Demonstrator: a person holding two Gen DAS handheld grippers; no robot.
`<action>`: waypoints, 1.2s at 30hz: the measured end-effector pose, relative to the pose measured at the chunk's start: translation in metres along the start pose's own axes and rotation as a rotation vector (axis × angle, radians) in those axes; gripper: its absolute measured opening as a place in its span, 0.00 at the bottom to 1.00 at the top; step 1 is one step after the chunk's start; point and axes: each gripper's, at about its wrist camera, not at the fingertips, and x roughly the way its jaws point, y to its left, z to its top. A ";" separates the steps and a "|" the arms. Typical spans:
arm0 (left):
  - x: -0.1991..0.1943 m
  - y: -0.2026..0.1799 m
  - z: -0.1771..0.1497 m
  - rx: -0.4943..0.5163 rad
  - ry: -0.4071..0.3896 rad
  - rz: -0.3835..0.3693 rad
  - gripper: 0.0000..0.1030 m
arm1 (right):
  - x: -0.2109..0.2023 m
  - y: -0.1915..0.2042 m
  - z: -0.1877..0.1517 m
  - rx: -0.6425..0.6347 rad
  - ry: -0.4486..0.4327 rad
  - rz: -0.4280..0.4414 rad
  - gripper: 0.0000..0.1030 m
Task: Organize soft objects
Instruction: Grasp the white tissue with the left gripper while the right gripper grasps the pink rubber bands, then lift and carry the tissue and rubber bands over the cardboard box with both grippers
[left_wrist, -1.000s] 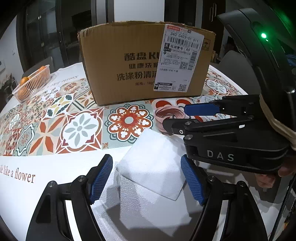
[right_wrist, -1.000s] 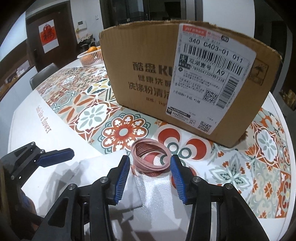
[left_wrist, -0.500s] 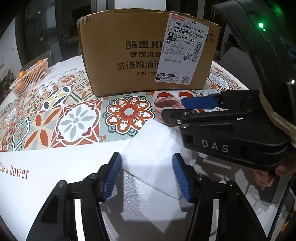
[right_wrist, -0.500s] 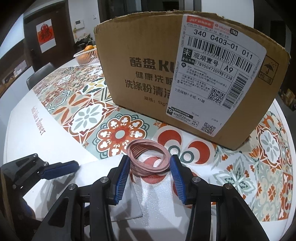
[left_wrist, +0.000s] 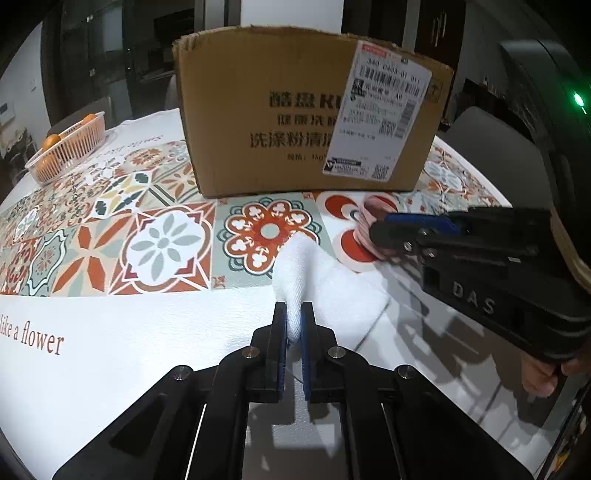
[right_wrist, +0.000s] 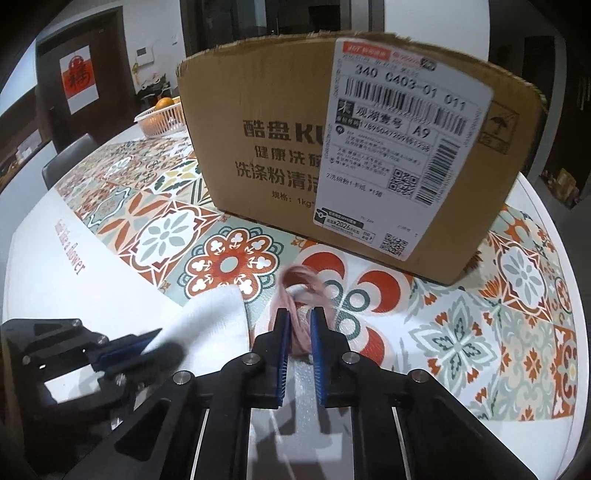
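On tablecloth (left_wrist: 147, 332) before cardboard box (left_wrist: 295, 122): left gripper (left_wrist: 293, 325) just closed, pinching white cloth (left_wrist: 314, 280) into a ridge for lift. Right gripper (right_wrist: 298, 332) just closed on pink bands (right_wrist: 301, 291), prob. bunched; blurred. Box likely destination.

Dim room, dark door (right_wrist: 79, 55), grey chair (right_wrist: 68, 158)

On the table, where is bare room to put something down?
Free: the white strip of the table left of the cloth, bordered by the tile pattern. Crowded: between the box and both grippers, where the pink bands are.
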 end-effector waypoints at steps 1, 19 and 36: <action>-0.003 0.000 0.001 0.002 -0.008 0.001 0.08 | -0.003 0.000 -0.001 0.006 -0.004 -0.001 0.12; -0.041 0.001 0.012 -0.011 -0.114 0.043 0.08 | -0.029 -0.001 -0.008 0.116 -0.034 0.022 0.31; -0.021 0.012 0.018 -0.040 -0.094 0.043 0.08 | 0.010 -0.011 -0.003 0.120 0.012 -0.048 0.46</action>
